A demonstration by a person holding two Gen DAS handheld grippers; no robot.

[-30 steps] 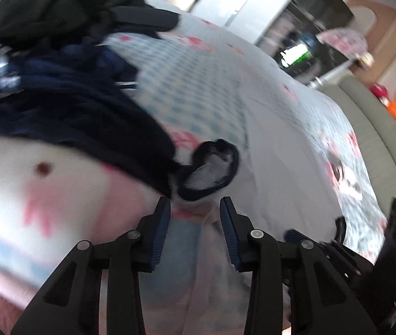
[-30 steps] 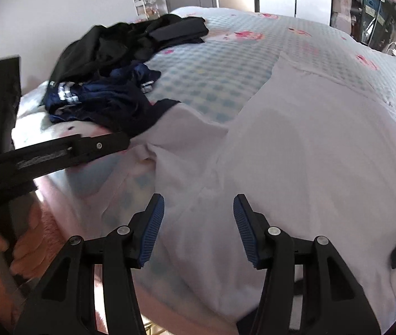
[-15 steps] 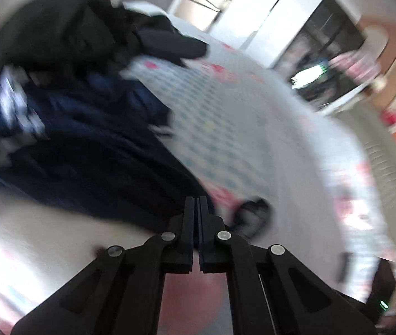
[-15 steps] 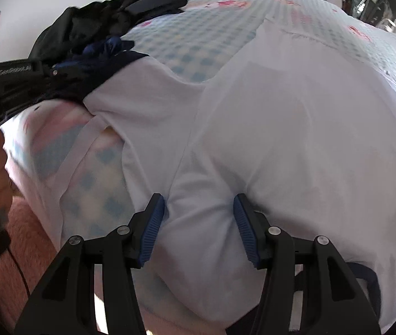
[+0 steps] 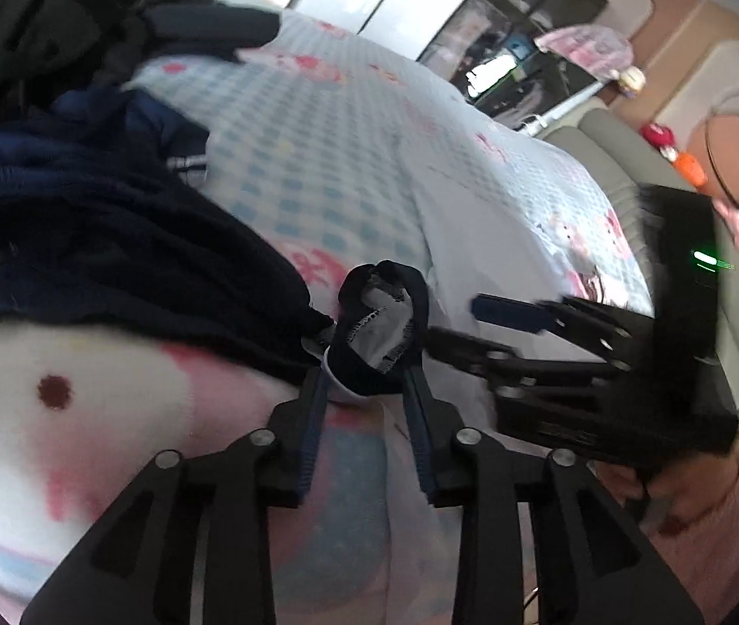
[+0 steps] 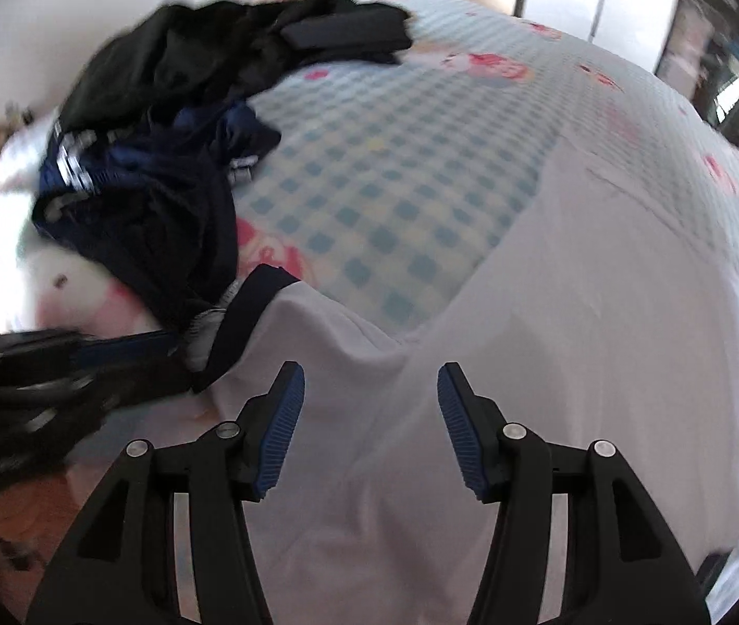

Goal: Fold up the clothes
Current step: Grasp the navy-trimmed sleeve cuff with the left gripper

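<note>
A white shirt [image 6: 578,312] lies spread on the checked bed cover [image 6: 395,156]. Its dark-trimmed sleeve cuff [image 5: 380,323] stands bunched between the fingers of my left gripper [image 5: 364,380], whose jaws are opening; the pads flank the cuff without a clear pinch. In the right wrist view the same cuff [image 6: 244,312] sits at the shirt's left corner. My right gripper [image 6: 369,390] hovers open over the shirt's near edge, nothing between its pads. It also shows blurred in the left wrist view, where the right gripper [image 5: 460,320] sits just right of the cuff.
A heap of navy and black clothes [image 6: 161,156] covers the bed's left side, touching the cuff; the same heap [image 5: 83,208] fills the left of the other view. A hand [image 5: 682,495] holds the right tool. A grey sofa [image 5: 630,156] and shelves stand beyond the bed.
My left gripper closed on nothing, then reopened around the cuff. The right gripper swung left over the shirt toward the sleeve, and the sleeve now lies drawn out to the left.
</note>
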